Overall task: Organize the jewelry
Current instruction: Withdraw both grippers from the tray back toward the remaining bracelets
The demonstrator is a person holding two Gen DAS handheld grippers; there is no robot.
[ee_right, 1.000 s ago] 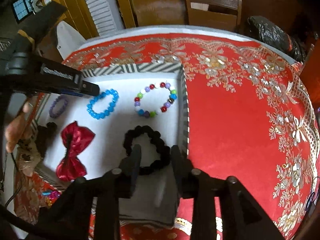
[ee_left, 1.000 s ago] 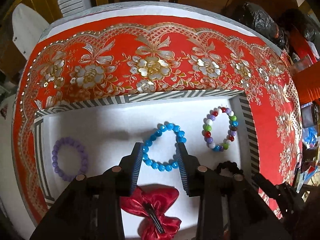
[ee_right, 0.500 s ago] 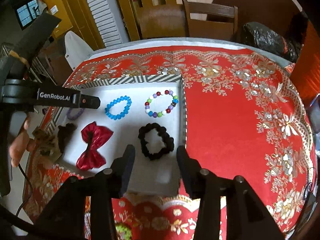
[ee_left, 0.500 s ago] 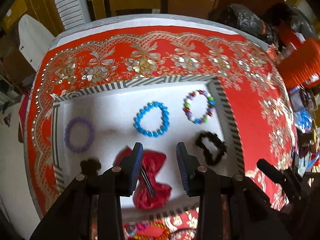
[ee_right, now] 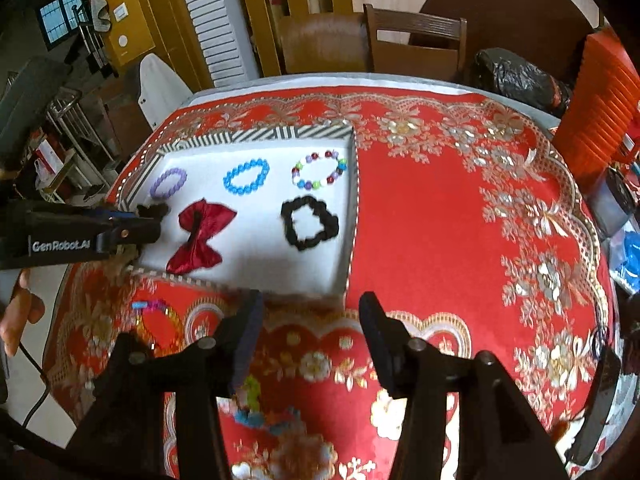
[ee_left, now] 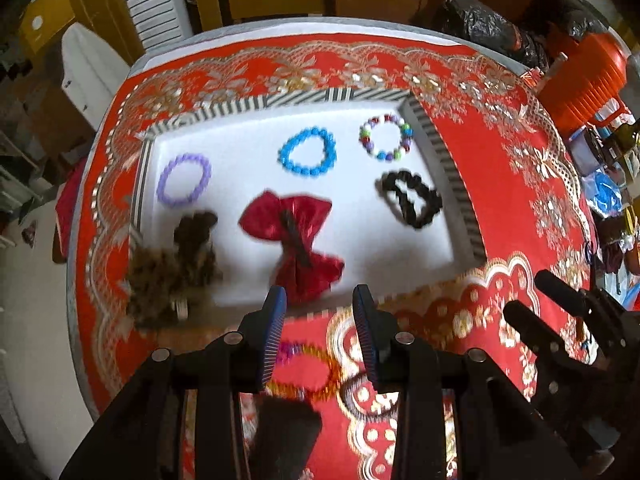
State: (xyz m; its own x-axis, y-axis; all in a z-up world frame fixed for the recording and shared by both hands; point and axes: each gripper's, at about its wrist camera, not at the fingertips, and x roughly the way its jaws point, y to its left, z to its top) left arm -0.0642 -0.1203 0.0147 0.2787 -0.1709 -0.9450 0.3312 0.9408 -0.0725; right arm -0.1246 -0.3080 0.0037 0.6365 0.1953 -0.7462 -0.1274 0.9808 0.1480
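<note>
A white tray with a striped rim (ee_left: pixel 452 160) (ee_right: pixel 352 216) lies on the red tablecloth. In it lie a purple bracelet (ee_left: pixel 183 179) (ee_right: pixel 168 182), a blue bracelet (ee_left: pixel 307 152) (ee_right: pixel 245 176), a multicolour bracelet (ee_left: pixel 386 137) (ee_right: pixel 319 169), a black scrunchie (ee_left: pixel 412 199) (ee_right: pixel 309 222), a red bow (ee_left: pixel 294 236) (ee_right: pixel 200 236) and a brown furry piece (ee_left: pixel 192 248). My left gripper (ee_left: pixel 319 300) is open and empty above the tray's near edge. My right gripper (ee_right: pixel 310 308) is open and empty, also near that edge. More colourful bracelets (ee_left: pixel 308 364) (ee_right: pixel 156 320) lie on the cloth outside the tray.
The right gripper's body (ee_left: pixel 560 320) shows at the right of the left wrist view; the left gripper's body (ee_right: pixel 80 236) reaches in from the left in the right wrist view. Chairs (ee_right: pixel 412 40), a black bag (ee_right: pixel 516 76) and an orange basket (ee_right: pixel 600 108) stand beyond the table.
Both grippers have pulled back and up from the tray, so the whole tray and the cloth in front of it show. Both stay open and empty.
</note>
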